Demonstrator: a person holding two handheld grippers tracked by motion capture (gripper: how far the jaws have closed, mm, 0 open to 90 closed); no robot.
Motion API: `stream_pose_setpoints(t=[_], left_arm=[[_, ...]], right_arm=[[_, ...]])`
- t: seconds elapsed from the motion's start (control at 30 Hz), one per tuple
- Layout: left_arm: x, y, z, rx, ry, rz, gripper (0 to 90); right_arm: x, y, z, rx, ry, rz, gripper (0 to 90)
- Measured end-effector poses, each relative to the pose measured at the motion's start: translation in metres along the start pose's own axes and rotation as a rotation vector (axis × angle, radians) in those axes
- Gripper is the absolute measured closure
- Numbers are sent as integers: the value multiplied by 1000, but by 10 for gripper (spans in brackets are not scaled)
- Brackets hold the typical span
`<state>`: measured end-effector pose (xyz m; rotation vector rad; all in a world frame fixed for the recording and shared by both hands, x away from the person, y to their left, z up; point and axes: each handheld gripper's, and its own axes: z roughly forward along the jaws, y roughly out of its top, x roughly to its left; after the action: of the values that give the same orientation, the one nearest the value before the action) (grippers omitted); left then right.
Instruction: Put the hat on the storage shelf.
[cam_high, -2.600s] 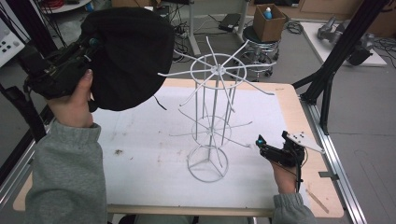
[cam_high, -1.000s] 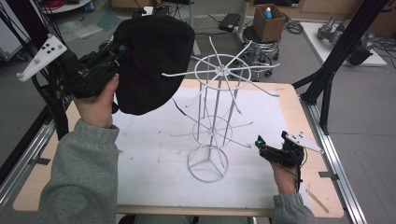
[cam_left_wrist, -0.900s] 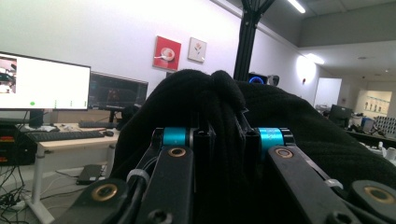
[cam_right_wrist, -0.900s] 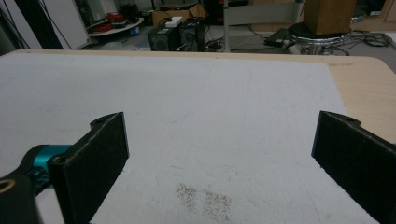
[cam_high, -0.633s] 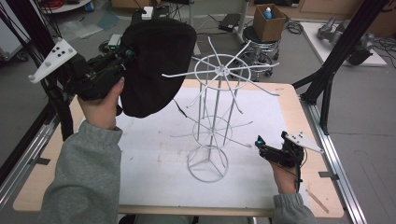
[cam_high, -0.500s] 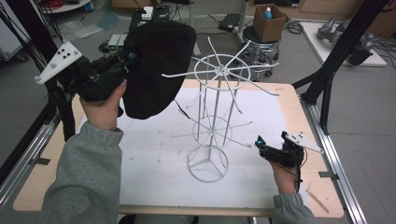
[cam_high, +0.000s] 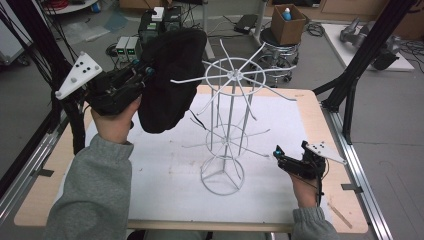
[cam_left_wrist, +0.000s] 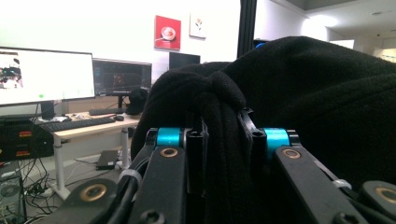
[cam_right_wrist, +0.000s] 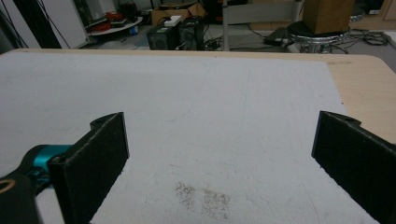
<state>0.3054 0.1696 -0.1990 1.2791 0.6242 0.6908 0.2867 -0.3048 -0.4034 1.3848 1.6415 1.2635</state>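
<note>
High view: black hat (cam_high: 167, 80) pinched in left tool (cam_high: 142, 75).

Both forearms wear grey knit sleeves with ribbed cuffs. Each hand carries a black gripper: the left gripper (cam_high: 142, 75) and the right gripper (cam_high: 276, 153) each bear a pale grey three-cornered plate with dark dots on top. Turquoise collars and brass-coloured screws mark the finger joints; the fingers (cam_right_wrist: 100, 149) are flat black pads. A black cable trails from the right one.

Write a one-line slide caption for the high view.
Left tongs hold a black fleece hat up against a top arm of the white wire rack; right tongs rest open on the table.
</note>
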Motion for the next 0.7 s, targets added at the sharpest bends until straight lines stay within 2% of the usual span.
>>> stream_pose_setpoints(t=[0.17, 0.3, 0.53, 0.7], left_arm=[[1, -1, -1, -5, -13, 20, 720], [2, -3, -1, 5, -25, 16, 647], [5, -8, -2, 9, -30, 8, 606], [6, -10, -4, 6, -24, 9, 537]], right_arm=[[0, 0, 0, 2, -3, -6, 29], [-1, 0, 0, 0, -4, 0, 29], [-1, -1, 0, 2, -6, -1, 29], [-1, -1, 0, 2, -6, -1, 29]])
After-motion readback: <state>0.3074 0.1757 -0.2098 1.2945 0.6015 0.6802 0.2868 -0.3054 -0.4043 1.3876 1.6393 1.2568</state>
